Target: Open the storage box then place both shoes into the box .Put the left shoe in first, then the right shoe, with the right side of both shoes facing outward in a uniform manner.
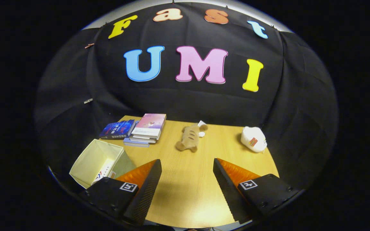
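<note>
My gripper [186, 161] hovers open above the wooden table [188, 192], with only bare tabletop between its fingers. A pale yellow fabric storage box [92, 160] stands at the table's near left corner, just left of the left finger. Its top is open toward me, and a white card with coloured marks lies inside it [103, 171].
Beyond the fingers lies a tan plush toy [189, 137] with a small white bit beside it. A stack of books [146, 130] and a blue book [118, 129] sit at the far left. A white rounded object with a red label [253, 138] rests at the far right.
</note>
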### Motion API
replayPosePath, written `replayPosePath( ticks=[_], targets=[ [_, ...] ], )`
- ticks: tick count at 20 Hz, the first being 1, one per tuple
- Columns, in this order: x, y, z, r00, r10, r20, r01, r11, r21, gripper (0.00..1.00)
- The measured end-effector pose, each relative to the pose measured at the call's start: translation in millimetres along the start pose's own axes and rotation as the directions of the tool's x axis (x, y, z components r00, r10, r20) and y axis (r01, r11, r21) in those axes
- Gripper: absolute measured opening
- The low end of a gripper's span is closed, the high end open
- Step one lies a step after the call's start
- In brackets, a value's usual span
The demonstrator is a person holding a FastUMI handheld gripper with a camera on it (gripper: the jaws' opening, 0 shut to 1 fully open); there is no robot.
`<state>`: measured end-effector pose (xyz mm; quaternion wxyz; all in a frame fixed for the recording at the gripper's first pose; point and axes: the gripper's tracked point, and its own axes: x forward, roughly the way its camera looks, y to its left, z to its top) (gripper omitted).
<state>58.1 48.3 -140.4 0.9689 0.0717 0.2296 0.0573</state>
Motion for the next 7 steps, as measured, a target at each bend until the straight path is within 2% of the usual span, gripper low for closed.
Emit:
replayPosePath(
  ticks=[7],
  targets=[
    [-33, -10, 41, 0.967, -0.074, 0.243, 0.079, 0.997, -0.008, 0.99]
  ],
)
